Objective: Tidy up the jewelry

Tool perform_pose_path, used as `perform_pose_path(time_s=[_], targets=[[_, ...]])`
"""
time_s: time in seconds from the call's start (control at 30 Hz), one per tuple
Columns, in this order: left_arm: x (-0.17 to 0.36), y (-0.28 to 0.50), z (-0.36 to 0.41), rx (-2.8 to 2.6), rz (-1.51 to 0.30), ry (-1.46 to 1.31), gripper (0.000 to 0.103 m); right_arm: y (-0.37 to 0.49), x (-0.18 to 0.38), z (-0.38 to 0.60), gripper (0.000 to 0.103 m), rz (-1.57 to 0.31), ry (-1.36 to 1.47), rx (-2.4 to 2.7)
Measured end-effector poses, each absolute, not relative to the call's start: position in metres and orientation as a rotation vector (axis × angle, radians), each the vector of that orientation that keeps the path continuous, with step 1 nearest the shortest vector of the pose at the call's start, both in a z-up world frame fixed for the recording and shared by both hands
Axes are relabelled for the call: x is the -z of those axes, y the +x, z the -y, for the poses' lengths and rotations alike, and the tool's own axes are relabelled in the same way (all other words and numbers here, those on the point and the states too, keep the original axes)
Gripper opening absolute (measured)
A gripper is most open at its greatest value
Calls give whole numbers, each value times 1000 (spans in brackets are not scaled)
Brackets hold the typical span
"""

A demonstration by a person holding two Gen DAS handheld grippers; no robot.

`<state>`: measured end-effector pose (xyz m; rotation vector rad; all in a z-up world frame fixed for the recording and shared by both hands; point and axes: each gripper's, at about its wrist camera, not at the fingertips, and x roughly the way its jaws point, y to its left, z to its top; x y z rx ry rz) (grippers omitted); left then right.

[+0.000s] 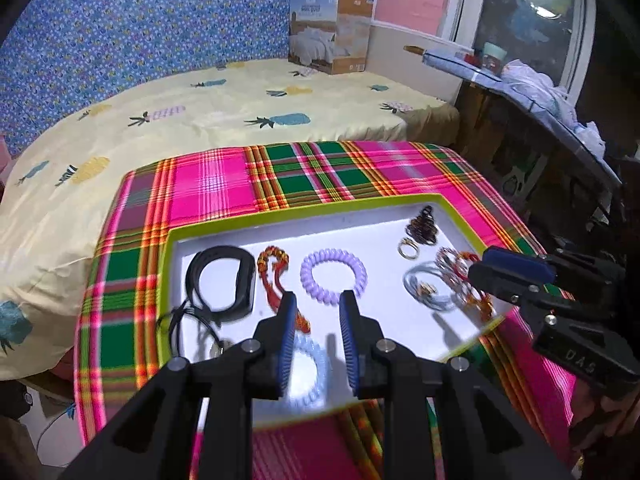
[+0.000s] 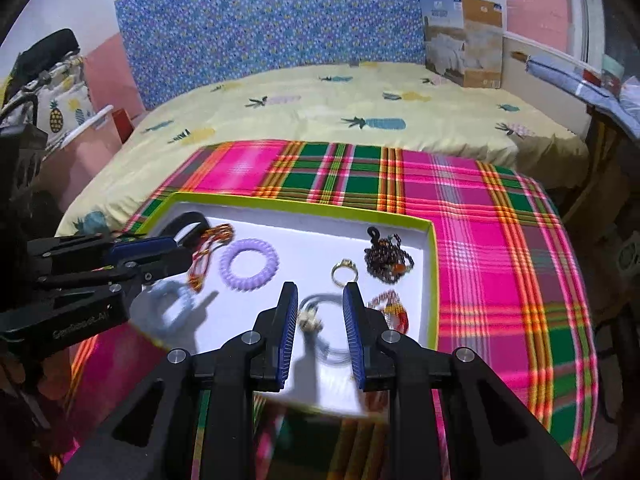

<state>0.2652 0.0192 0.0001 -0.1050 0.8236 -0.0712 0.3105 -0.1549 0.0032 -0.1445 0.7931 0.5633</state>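
Hovering over a shallow white tray with a lime-green rim, both grippers point down at the jewelry. The left gripper has its blue fingers parted, gripping nothing; a pale blue coil band lies on the tray floor between them. The right gripper is likewise parted and empty, above a clear bangle. Laid out in the tray: black wristband, red-orange beaded strand, lilac coil band, gold ring, dark bead necklace, red-and-clear bracelets. The tray sits on a pink-green plaid cloth beside a bed.
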Motion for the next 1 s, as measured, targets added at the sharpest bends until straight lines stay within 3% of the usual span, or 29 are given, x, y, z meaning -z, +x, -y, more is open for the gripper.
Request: perform_pose_path(time_s=[0.5,0.6,1.0], targets=[[-27,168,-3,61,-751,-77,25,207,-29,183,24,-745,-127,-548],[-27,150,-3,48,-746,-87,29,188,-30,186,24,-737,-128,-545],[-19,93,-4,4,-748,-114,30,142,-21,197,24,-749,-120,-520]])
